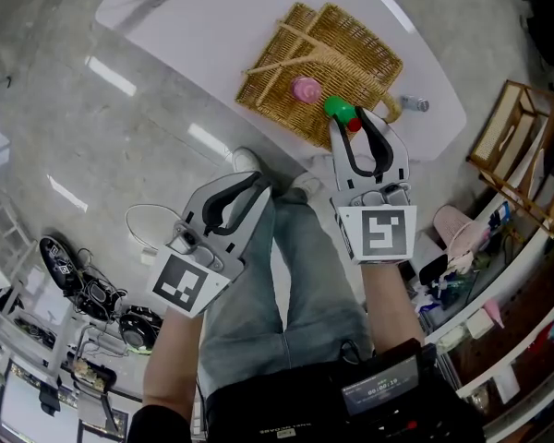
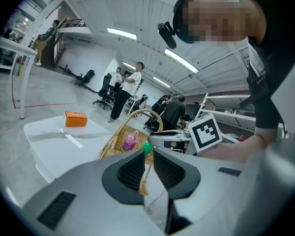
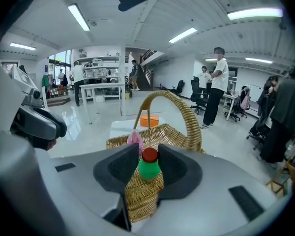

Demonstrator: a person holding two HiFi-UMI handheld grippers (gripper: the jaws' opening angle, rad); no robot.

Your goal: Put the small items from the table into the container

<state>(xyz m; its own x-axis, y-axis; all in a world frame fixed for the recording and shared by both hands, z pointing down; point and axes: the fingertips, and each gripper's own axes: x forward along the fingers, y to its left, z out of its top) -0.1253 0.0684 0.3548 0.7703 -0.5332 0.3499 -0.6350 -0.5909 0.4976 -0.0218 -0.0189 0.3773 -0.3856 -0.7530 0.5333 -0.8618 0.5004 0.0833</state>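
Right gripper view shows the right tongs (image 3: 148, 157) pinching a small green bottle (image 3: 149, 170) by its body, over the near rim of the wicker basket (image 3: 172, 134) on the bench (image 1: 194, 26). The left tongs (image 2: 148, 161) hang slightly spread and empty, short of the basket. Released this close to the rim, the bottle could catch the rim and tumble outside the basket.

The left gripper (image 1: 261, 188) and the right gripper (image 1: 354, 124) are each built with a light-grey moulded shell and 2 black ribbed pads (image 3: 122, 167). A white cube (image 1: 380, 232) printed with black square markers is fitted behind each shell. Blue jeans (image 1: 291, 280) and a black top (image 1: 162, 423) are worn.
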